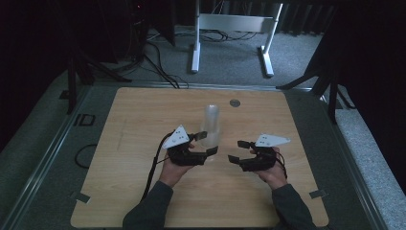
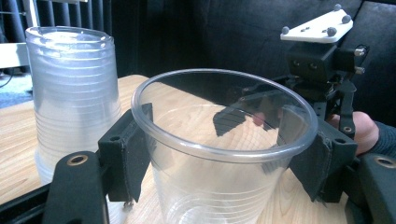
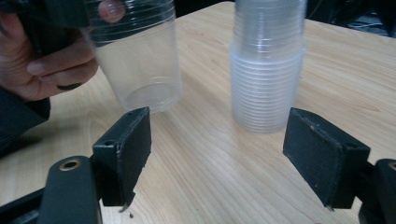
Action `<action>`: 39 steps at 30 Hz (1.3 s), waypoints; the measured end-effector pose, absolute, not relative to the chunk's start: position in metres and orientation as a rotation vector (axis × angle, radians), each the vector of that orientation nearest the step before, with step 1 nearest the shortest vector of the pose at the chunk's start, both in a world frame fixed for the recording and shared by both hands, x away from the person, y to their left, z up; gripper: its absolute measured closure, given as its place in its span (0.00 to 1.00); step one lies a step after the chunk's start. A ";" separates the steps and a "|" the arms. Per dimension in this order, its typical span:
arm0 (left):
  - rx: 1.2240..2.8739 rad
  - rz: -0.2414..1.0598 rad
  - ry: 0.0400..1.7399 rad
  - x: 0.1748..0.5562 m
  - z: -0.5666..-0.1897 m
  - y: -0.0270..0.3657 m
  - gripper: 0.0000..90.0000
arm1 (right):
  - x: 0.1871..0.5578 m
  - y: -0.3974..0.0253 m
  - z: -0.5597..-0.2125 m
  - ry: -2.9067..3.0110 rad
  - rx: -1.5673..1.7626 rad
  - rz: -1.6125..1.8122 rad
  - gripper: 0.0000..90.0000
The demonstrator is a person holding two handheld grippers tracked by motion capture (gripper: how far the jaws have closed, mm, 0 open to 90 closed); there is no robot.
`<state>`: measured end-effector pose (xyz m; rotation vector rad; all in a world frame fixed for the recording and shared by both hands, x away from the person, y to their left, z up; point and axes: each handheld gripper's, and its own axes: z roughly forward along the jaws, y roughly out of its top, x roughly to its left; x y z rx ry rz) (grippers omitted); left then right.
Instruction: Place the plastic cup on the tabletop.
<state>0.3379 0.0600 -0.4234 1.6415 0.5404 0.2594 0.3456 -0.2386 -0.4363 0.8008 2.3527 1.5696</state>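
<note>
A tall stack of clear plastic cups [image 1: 211,120] stands upright at the middle of the wooden table [image 1: 143,120]. Just in front of it, my left gripper [image 1: 208,143] is shut on a single clear cup [image 2: 210,196], upright, its pads pressing the wall below the rim. The stack [image 2: 70,98] stands close beside that cup, on the left of the left gripper view. My right gripper [image 1: 237,150] hovers to the right, open, nothing between its pads [image 3: 126,149]. From the right gripper view, the held cup [image 3: 140,60] sits up left and the stack [image 3: 268,65] up right.
A small round metal disc [image 1: 234,102] lies on the table behind the stack. Cables trail off the table's left side [image 1: 86,153]. A white desk frame [image 1: 230,24] stands on the floor beyond the table.
</note>
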 end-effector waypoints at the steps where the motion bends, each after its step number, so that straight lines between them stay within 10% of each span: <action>1: 1.643 0.263 0.541 0.338 -0.424 0.060 0.31 | 0.346 -0.240 -0.436 2.347 0.809 1.574 0.26; 39: 1.642 0.404 0.606 0.339 -0.436 0.060 0.31 | 0.347 -0.253 -0.446 2.305 0.927 1.571 0.28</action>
